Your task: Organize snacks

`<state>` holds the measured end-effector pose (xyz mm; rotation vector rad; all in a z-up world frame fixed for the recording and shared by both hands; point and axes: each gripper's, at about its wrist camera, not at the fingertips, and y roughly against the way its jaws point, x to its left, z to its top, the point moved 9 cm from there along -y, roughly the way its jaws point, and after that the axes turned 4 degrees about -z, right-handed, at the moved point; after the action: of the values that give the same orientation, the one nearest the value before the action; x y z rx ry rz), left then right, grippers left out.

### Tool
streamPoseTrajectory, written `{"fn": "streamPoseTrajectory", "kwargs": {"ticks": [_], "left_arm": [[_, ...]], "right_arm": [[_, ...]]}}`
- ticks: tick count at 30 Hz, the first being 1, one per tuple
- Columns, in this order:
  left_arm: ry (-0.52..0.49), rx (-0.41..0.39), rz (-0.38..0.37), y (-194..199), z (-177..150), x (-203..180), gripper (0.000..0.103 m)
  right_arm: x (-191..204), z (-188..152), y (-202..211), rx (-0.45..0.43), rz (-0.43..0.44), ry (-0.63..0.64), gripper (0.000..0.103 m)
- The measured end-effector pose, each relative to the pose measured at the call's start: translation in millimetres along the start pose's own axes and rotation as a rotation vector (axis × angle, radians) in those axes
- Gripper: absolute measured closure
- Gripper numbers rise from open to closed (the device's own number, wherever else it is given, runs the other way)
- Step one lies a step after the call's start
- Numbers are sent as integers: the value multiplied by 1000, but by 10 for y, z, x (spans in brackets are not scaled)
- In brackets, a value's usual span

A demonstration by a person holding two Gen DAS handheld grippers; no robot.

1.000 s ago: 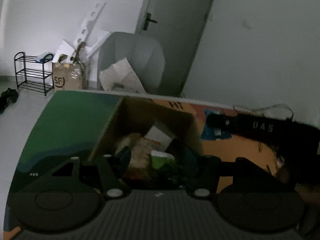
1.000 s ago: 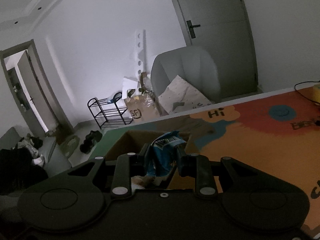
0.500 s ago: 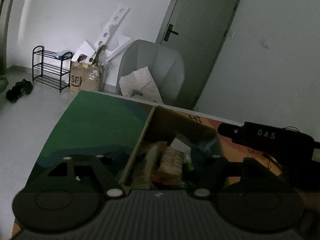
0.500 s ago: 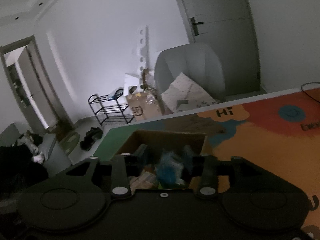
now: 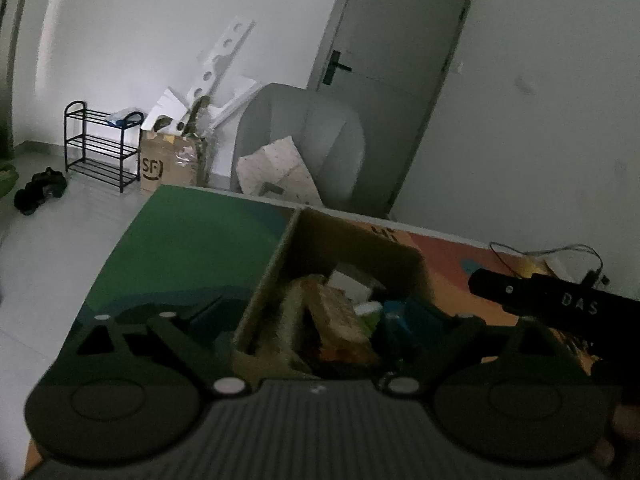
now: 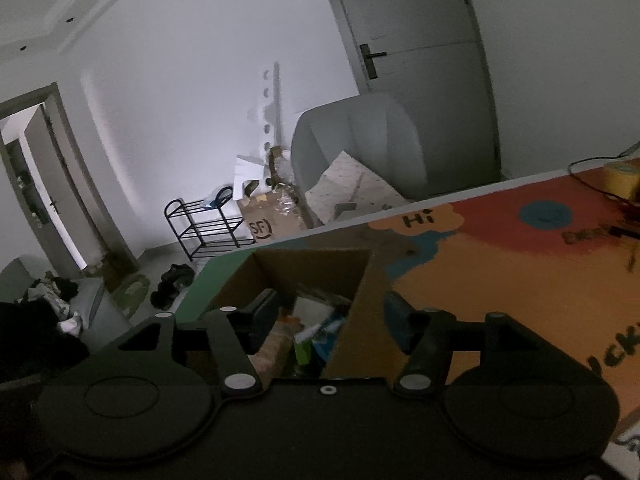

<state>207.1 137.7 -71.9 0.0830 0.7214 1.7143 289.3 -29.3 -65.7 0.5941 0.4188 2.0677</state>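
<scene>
Table (image 6: 500, 280) with colourful printed mat; open cardboard box (image 6: 360, 320) of snacks sits on it, tape roll (image 6: 622, 176) and cable (image 5: 540, 250) at far edge.

Box (image 6: 360, 280) open-topped — snacks (image 5: 340, 316) crowd inside; mat (image 6: 520, 280) beside box bare.

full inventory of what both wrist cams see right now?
cardboard box: 1, brown, open, on the mat, between both grippers
snacks: several, mixed colours, inside the box; count unclear
mat: 1, green and orange, covers the table
tape roll: 1, yellow, far right of the mat
armchair: 1, grey, behind the table
SF carton: 1, brown, on the floor
shoe rack: 1, black, by the wall
door: 1, grey, closed
left gripper: open, empty
right gripper: open, straddling the box's right wall
</scene>
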Motion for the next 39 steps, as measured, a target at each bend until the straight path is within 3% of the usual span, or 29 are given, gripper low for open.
{"fn": "streamPoseTrajectory", "kwargs": {"ticks": [12, 17, 39], "left_arm": [[-76, 22, -51, 232, -161, -326, 0], [-115, 22, -79, 384, -199, -453, 0], [-244, 70, -95, 1025, -327, -729, 0]], "right_arm": [[-240, -104, 520, -27, -41, 12, 19], [-270, -111, 737, -42, -35, 14, 1], [-356, -201, 1602, -18, -60, 11, 0]]}}
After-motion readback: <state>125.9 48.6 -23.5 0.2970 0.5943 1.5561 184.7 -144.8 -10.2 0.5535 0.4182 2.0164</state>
